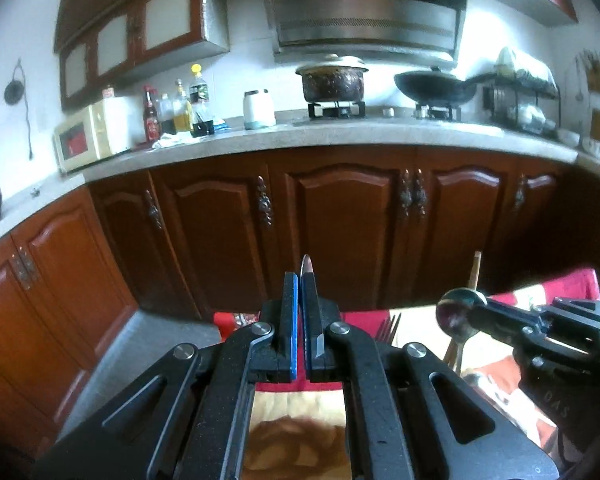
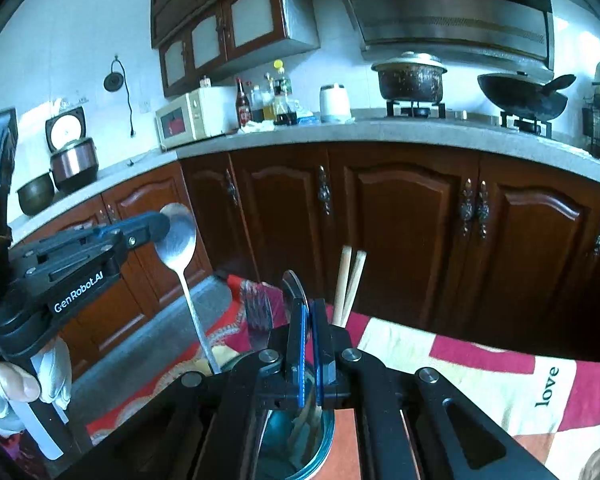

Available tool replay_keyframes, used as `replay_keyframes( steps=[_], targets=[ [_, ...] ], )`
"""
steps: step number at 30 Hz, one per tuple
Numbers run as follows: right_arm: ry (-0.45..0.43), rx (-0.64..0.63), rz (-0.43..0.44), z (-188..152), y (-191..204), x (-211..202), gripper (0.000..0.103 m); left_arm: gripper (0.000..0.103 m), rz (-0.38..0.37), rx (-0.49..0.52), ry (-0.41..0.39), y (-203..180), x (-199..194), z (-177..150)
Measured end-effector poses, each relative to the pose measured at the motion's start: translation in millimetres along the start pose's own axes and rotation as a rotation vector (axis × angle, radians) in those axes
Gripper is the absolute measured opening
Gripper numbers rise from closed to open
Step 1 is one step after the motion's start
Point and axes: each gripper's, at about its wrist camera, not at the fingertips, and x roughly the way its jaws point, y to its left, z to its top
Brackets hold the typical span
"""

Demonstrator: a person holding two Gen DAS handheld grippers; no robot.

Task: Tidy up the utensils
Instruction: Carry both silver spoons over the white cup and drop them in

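My left gripper [image 1: 301, 276] is shut on a metal spoon by its bowl; in the right wrist view the spoon [image 2: 178, 236] hangs handle-down from it [image 2: 164, 222], the handle tip reaching the rim of a clear glass jar [image 2: 300, 440]. My right gripper [image 2: 308, 304] is shut on a second spoon [image 2: 294, 286], seen edge-on, standing in the jar. In the left wrist view this gripper [image 1: 476, 312] holds that spoon's bowl [image 1: 458, 312]. A fork [image 2: 258, 312] and two wooden chopsticks [image 2: 350, 280] also stand in the jar.
The jar stands on a table with a red and cream cloth [image 2: 480, 368]. Beyond are brown cabinets [image 2: 400, 220] and a grey countertop [image 2: 380, 132] with a microwave [image 2: 188, 118], bottles, a pot and a wok.
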Motion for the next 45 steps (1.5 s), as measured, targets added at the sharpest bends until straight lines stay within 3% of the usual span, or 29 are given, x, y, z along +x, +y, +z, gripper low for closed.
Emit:
replay_keyframes(
  steps=[16,21,24,26,29,38,45],
  targets=[
    [0.13,-0.021,0.049,-45.7,4.5,8.8,0.003,0.001,-0.074,0.003,0.142,-29.0,20.7,-39.1],
    [0.204,0.034,0.079,-56.7,-3.4,13.8,0.003,0.002,-0.091,-0.032,0.171,-29.4,18.1,-40.2],
    [0.216,0.062,0.078,-59.5,-9.7,11.5,0.006,0.007,-0.107,-0.045,0.192,-29.1,15.0,-40.1],
    [0.219,0.076,0.078,-60.2,-13.0,7.8,0.007,0.02,-0.111,-0.048,0.193,-28.6,11.8,-40.3],
    [0.224,0.073,0.062,-61.8,-15.9,1.2,0.007,0.032,-0.122,-0.065,0.194,-26.5,5.8,-40.3],
    [0.219,0.083,0.037,-65.8,-22.8,-20.6,0.009,0.037,-0.134,-0.078,0.195,-28.3,-18.4,-43.1],
    [0.191,0.109,0.028,-72.7,-24.0,-46.9,0.018,0.043,-0.137,-0.07,0.173,-34.7,-40.1,-43.6]
  ],
)
